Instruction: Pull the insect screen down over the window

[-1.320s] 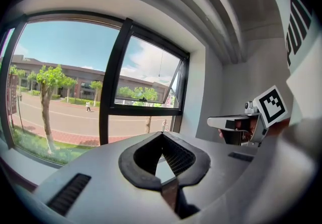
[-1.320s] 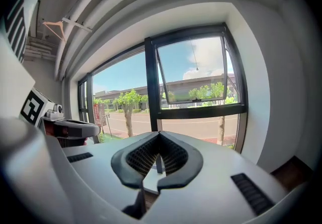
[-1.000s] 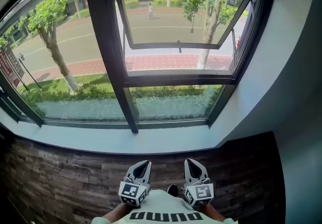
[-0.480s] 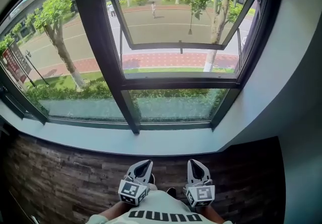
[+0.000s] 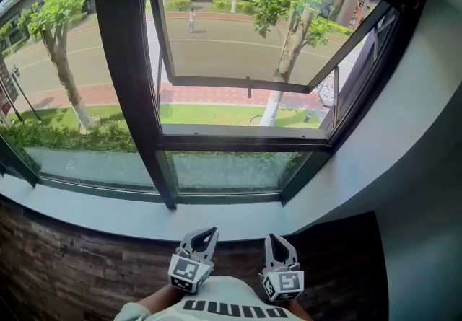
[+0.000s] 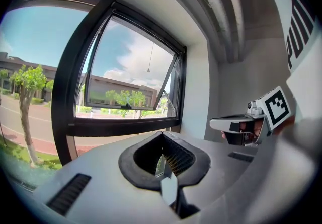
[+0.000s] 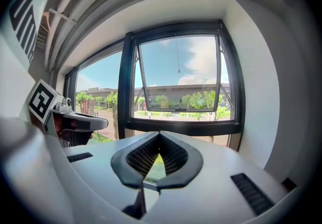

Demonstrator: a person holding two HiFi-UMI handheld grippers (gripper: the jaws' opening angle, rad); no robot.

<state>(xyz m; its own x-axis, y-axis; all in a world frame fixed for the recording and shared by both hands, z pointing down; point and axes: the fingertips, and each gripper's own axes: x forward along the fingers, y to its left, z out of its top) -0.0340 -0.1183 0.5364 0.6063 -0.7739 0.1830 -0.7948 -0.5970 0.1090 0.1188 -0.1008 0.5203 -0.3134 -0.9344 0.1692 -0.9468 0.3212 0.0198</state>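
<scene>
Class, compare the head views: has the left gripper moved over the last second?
Yes. The left gripper has come forward towards the sill; its tip now overlaps the sill's edge.

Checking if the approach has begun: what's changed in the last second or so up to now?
The person has moved closer to the window: it fills more of the head view and sits further left, and the tips of the left gripper and right gripper now overlap the sill. Both grippers stayed shut, empty, side by side; nothing was grasped.
</scene>
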